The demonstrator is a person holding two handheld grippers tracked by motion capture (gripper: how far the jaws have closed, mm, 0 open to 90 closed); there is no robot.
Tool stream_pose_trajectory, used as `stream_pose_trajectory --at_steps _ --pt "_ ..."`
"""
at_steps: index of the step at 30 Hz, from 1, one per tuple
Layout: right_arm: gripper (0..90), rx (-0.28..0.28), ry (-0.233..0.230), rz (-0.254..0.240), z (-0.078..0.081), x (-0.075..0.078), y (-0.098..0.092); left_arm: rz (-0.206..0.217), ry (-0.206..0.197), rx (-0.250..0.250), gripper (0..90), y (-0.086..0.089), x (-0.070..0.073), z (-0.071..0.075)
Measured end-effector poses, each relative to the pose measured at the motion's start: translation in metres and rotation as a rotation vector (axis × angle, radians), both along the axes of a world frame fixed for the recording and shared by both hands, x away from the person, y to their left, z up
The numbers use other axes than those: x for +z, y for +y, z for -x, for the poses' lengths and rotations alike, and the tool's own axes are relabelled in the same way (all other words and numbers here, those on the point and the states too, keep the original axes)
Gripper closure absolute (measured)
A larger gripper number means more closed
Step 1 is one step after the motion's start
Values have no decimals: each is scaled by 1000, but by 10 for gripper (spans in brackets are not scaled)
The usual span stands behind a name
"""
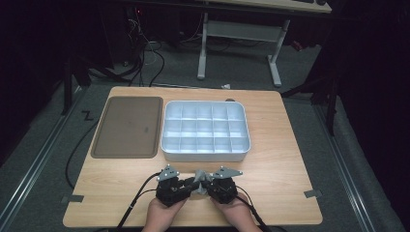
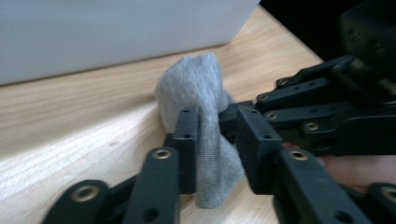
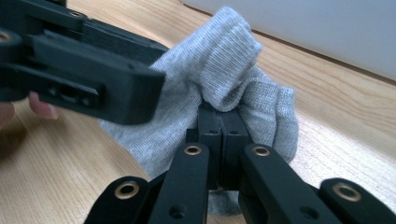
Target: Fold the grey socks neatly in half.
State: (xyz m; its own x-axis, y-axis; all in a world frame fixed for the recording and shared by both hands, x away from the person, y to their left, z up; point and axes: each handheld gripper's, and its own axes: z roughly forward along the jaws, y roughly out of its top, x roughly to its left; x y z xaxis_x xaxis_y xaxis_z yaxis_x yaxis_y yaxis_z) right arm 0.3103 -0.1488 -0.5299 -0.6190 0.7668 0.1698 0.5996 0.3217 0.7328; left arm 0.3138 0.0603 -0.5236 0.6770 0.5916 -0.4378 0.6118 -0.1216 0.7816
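A grey sock [image 1: 199, 178] is bunched up between my two grippers near the table's front edge. My right gripper [image 3: 220, 114] has its jaws pressed together on a fold of the sock [image 3: 224, 56]. My left gripper [image 2: 217, 116] stands open with a gap between its jaws. The sock [image 2: 191, 84] hangs in that gap and lies against one jaw only. In the high view the left gripper [image 1: 189, 186] and right gripper [image 1: 207, 186] point at each other, tips almost meeting. A hand holds each one from below.
A white tray [image 1: 205, 153] with several compartments stands just beyond the grippers, its wall close behind the sock [image 2: 116, 32]. A flat brown tray [image 1: 127, 126] lies to its left. Bare wood extends at both sides. Cables trail off the front edge.
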Motion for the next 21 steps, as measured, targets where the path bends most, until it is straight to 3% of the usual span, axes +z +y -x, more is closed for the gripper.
stream_pose_trajectory --at_steps 4,7,10,11,12,13,18,21 --pt "900 2 -2 -19 0 -2 -2 29 29 -11 813 -1 -3 -6" --pt "900 2 -9 -18 0 -2 -2 28 29 -24 828 -4 -4 -8" --pt "900 -2 -13 -21 1 -2 -2 7 34 -21 835 -7 -3 -10" --pt "900 -6 -13 -25 0 -2 -3 -23 32 -19 841 -9 -1 -11" --pt "900 -6 -13 -25 0 -2 -3 -23 32 -19 842 -9 -1 -11" --pt "886 -13 -11 -26 1 -1 -4 -60 23 -16 844 -12 0 -11" --pt "813 -24 -2 -44 2 0 -9 -91 22 -5 849 -15 1 -12" --pt "765 -27 -21 -46 6 7 -17 -93 24 -8 852 -16 1 -12"
